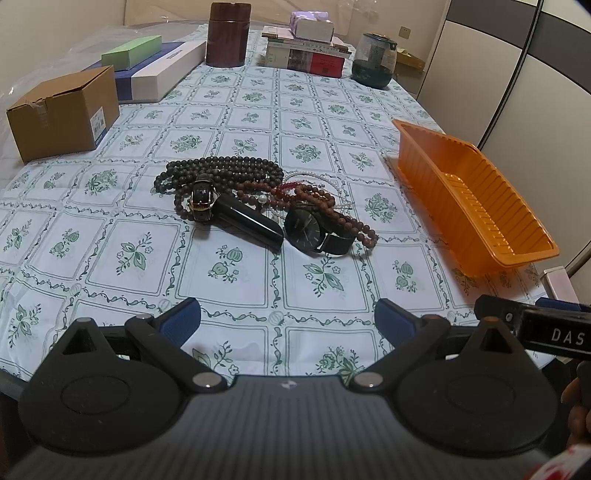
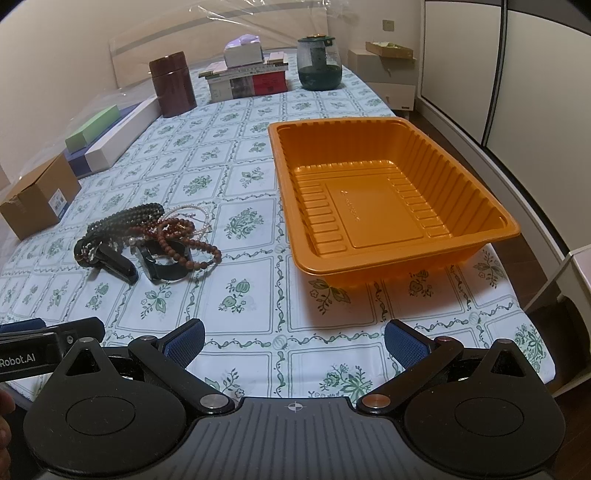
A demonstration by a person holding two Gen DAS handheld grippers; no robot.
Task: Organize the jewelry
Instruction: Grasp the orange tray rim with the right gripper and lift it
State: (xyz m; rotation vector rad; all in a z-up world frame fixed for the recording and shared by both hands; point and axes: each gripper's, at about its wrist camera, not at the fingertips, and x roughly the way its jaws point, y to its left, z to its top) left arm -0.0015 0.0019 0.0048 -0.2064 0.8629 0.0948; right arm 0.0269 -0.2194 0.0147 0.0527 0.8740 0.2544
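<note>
Beads [image 1: 221, 171] look floppy and tangled, maybe; we would pinch one strand. Both our grippers [image 1: 288, 321] [image 2: 294, 338] are wide apart, holding nothing.

Counted on the table: two wristwatches [image 1: 201, 197] [image 1: 308, 226], one black oblong case [image 1: 248, 220], one orange plastic tray [image 2: 476, 206], one cardboard box [image 1: 62, 110], one brown cylindrical canister [image 1: 228, 34], one glass jar [image 1: 375, 61]; bead strands [image 1: 221, 170] tangled, number indeterminable.
</note>
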